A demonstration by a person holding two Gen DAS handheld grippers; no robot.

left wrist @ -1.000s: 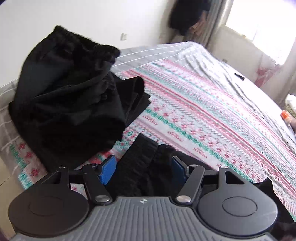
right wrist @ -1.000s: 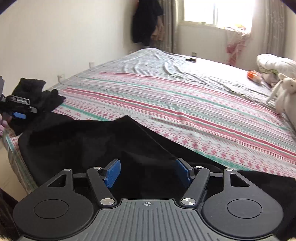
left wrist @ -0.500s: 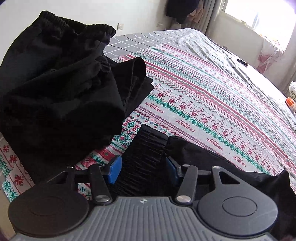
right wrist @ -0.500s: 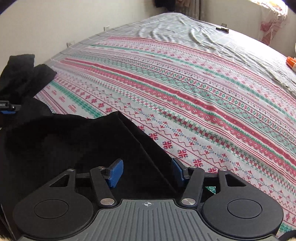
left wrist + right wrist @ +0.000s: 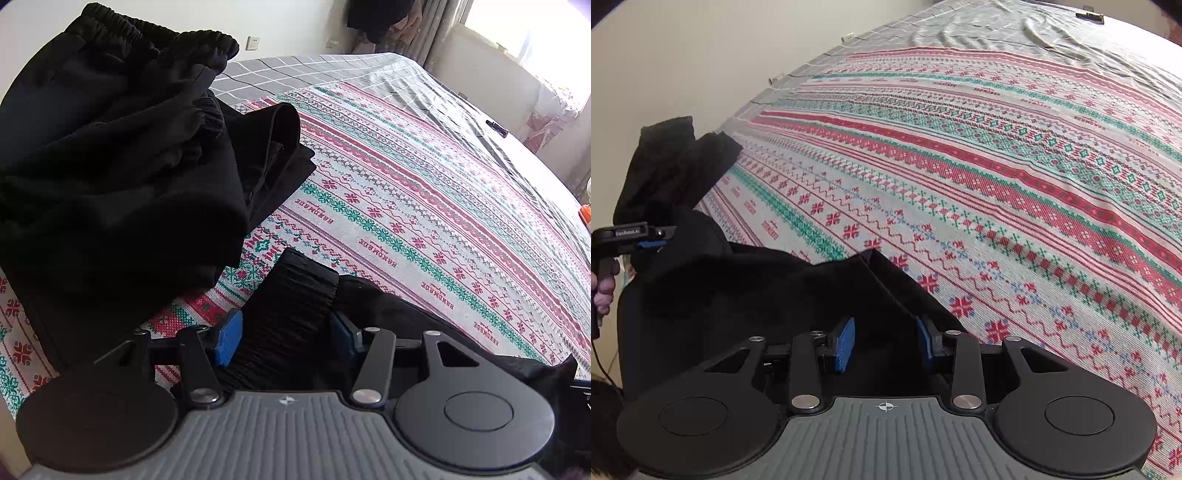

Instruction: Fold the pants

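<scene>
Black pants [image 5: 291, 295] held at ribbed elastic waistband over patterned bedspread [image 5: 424, 206].

Waistband is clamped between blue pads of the left gripper [image 5: 284, 332]; fabric is seen draped flat across the bed edge. Right gripper [image 5: 884, 341] fingers are set apart, black cloth lying between them; contact cannot be told. A heap of black garments [image 5: 110, 155] is noted beside.

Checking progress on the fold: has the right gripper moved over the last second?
Yes. The right gripper has tipped down and moved closer to the patterned blanket; the window and far wall left its view.
</scene>
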